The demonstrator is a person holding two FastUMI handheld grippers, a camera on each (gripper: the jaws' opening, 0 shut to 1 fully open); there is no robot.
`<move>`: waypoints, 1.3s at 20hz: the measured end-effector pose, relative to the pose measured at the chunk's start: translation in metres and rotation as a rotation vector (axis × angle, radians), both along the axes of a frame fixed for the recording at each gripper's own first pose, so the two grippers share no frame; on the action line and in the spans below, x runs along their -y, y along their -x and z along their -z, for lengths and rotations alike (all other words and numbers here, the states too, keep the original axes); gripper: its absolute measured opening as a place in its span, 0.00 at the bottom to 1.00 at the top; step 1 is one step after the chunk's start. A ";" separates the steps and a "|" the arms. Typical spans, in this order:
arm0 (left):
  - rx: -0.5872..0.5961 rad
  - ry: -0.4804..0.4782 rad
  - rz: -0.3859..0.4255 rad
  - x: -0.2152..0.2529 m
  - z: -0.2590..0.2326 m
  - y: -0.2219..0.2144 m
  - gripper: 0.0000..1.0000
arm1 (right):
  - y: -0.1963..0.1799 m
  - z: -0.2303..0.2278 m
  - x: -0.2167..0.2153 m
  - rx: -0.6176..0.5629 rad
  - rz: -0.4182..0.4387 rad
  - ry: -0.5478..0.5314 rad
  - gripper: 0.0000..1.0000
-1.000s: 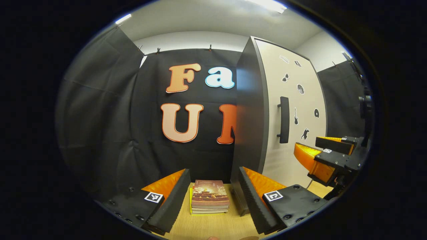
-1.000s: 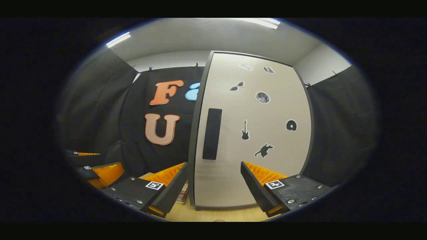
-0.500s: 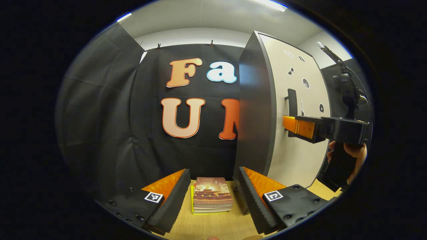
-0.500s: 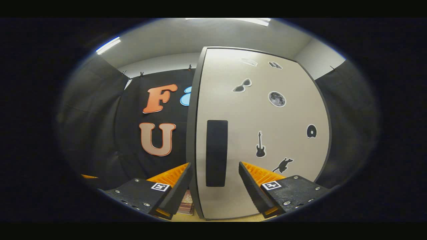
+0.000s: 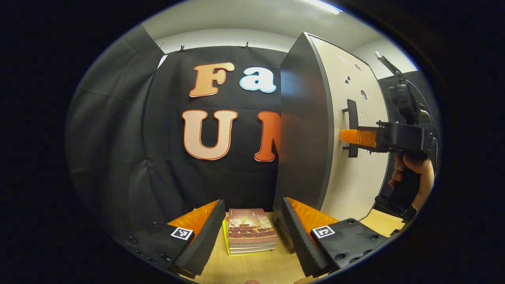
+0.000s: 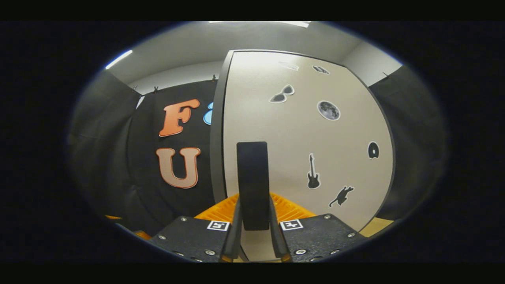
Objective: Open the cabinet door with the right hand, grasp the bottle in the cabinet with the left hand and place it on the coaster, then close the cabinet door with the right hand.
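Cabinet door (image 6: 303, 134) is shut, so every step remains. From the right gripper view, my right hand-held gripper (image 6: 254, 228) is clamped on the door handle (image 6: 252, 181) at 6 o'clock. My left hand-held gripper (image 5: 250, 232) waits open above books (image 5: 250, 232) on the surface (image 5: 252, 268). I cannot see the bottle; presumably inside.

A stack of books (image 5: 250, 230) and the closed cabinet door (image 5: 355, 98) block the way ahead.
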State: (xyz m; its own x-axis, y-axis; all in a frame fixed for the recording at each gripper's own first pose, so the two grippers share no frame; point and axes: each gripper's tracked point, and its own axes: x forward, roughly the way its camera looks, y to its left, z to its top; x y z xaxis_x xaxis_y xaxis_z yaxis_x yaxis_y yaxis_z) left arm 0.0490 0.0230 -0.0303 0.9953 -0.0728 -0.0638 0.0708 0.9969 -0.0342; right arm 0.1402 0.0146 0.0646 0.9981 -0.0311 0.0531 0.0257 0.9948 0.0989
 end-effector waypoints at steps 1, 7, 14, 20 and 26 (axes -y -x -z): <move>0.000 0.000 0.006 -0.001 0.000 0.000 0.94 | 0.000 0.001 0.000 -0.005 0.010 0.000 0.24; -0.009 0.002 -0.007 -0.007 0.001 0.000 0.94 | 0.008 -0.001 0.003 -0.002 0.025 0.011 0.16; 0.011 -0.006 -0.068 0.016 -0.012 0.034 0.94 | 0.040 -0.013 0.008 0.024 -0.029 0.018 0.15; 0.033 0.025 -0.123 0.059 -0.027 0.073 0.95 | 0.095 -0.012 0.033 0.035 -0.141 0.008 0.15; 0.050 0.042 -0.189 0.115 -0.036 0.139 0.94 | 0.172 -0.008 0.098 0.053 -0.208 0.011 0.14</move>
State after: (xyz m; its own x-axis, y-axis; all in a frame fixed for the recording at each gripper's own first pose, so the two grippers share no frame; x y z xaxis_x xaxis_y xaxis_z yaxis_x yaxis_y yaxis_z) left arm -0.0899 -0.0917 0.0059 0.9934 0.1137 -0.0143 -0.1144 0.9904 -0.0776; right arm -0.0319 -0.0830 0.0723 0.9787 0.1766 0.1043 -0.1856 0.9791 0.0838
